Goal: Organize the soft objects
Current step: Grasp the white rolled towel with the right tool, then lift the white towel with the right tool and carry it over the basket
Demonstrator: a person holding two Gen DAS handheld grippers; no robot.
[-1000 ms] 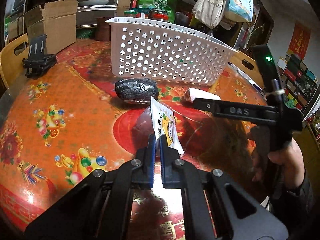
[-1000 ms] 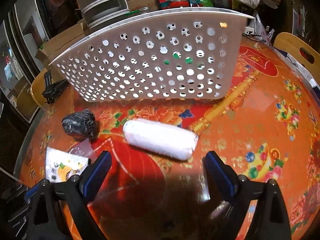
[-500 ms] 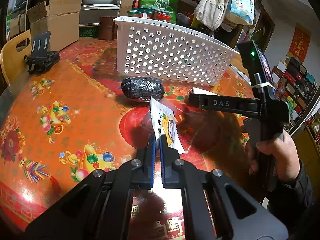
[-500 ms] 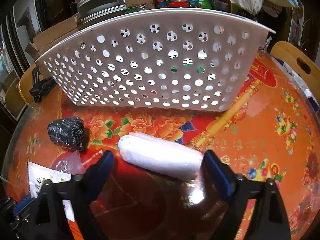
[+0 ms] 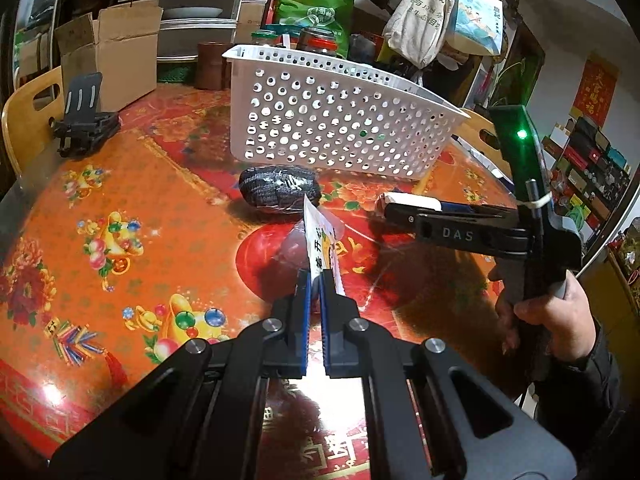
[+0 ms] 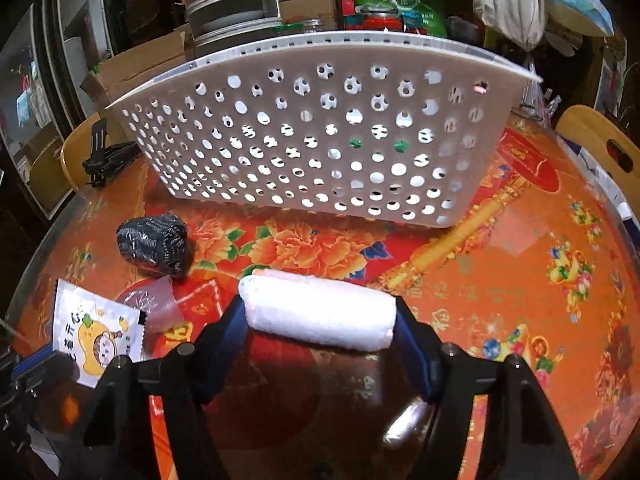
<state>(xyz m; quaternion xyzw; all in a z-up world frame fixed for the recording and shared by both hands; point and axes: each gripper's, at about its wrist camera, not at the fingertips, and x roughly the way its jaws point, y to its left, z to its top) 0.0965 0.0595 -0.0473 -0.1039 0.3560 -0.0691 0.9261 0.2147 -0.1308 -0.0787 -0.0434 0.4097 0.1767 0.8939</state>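
Your left gripper (image 5: 316,276) is clamped on the packet (image 5: 320,240), held just above the table (image 5: 120,200). Your right gripper (image 6: 320,320) has been closing; pads now touch the white roll's (image 6: 320,312) ends, roll lying near the basket (image 6: 320,128).

A round table (image 5: 132,200) with an orange and red festive cloth fills both views. On its far left edge a black folding stand (image 5: 82,120) rests, beside a wooden chair (image 5: 28,116). Behind it an open cardboard box (image 5: 116,56) stands. Canvas tote bags (image 5: 420,16) hang at the back, near a green bag (image 5: 316,12) and glass jars (image 5: 320,42).
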